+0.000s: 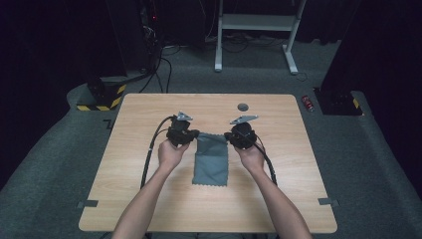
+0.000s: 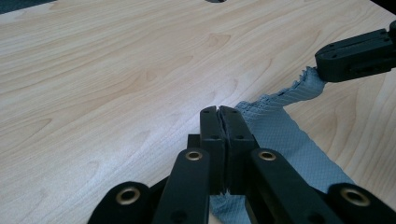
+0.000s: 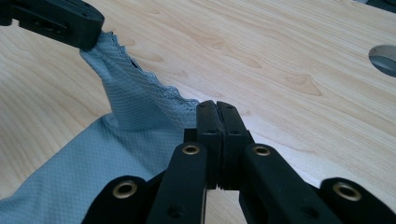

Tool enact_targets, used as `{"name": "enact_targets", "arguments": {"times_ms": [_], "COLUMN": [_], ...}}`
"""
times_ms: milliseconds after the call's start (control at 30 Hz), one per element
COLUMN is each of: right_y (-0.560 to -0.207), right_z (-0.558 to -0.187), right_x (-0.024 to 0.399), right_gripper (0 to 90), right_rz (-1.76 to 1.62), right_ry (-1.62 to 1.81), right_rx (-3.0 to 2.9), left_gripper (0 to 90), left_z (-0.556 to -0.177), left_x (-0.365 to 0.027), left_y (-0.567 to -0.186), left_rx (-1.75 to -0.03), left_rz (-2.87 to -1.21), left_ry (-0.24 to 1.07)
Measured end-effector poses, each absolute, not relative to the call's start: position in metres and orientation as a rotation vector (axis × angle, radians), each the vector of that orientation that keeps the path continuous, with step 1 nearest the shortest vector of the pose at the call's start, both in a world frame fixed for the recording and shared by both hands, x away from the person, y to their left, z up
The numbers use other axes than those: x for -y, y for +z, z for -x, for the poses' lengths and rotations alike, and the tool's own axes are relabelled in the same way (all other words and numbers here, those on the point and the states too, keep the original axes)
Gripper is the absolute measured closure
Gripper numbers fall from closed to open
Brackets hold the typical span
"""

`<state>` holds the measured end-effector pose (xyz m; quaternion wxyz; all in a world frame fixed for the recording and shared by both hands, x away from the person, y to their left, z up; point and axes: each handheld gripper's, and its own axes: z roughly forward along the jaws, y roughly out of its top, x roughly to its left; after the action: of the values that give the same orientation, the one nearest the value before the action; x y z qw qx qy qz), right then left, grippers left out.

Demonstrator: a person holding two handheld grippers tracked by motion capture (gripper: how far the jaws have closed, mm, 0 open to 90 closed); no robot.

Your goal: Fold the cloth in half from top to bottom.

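A grey-blue cloth is seen near the middle of the tabletop, a long rectangle w/ its near end lying flat toward the person's edge and its far end lifted by both grippers. The fabric is thin, w/ a fine waffle-like weave and pinked, zigzag edges; that texture is shown crisply in the right gripper view.

The left gripper is held at the cloth's far left corner, jaws pressed together on the hem. In the left gripper view the two flat black jaws are seen meeting w/ no gap, the cloth caught between them and running off to the right as a taut, slightly rolled band. At its other end the right gripper is seen clamped on the frayed corner.

The right gripper is held at the far right corner, also pinched shut on the cloth. From its own view the jaws are closed on the scalloped edge, and the fabric is drawn up into a twisted peak toward the left gripper at upper left.

The jaws are matte black plastic, blocky, w/ brass-ringed pivots on the linkage arms. A grey three-cornered plate is carried on top of each gripper, and a black cable is trailed back along each forearm.

The tabletop is pale wood-grain laminate w/ rounded corners. A round grey cable-hole cap is set near the far edge, beyond the right gripper.
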<state>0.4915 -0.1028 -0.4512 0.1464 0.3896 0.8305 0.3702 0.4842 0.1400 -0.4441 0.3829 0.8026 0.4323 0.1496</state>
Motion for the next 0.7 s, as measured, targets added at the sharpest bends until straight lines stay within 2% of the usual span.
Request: {"name": "enact_targets", "arguments": {"times_ms": [367,700], "right_y": [-0.458,-0.471], "right_z": [-0.467,-0.447], "right_x": [0.107,0.108], "right_gripper": [89.4,89.4], "right_rz": [-1.061,-1.015], "right_ry": [1.099,1.099], "right_rx": [-2.424,-2.467], "left_gripper": [88.7,88.7], "left_z": [-0.457,-0.434], "left_x": [-0.137,-0.139], "left_y": [-0.454,-0.469], "left_rx": [-1.019,-0.991], "left_rz": [-2.13,-2.153], "left_ry": [0.437,0.432]}}
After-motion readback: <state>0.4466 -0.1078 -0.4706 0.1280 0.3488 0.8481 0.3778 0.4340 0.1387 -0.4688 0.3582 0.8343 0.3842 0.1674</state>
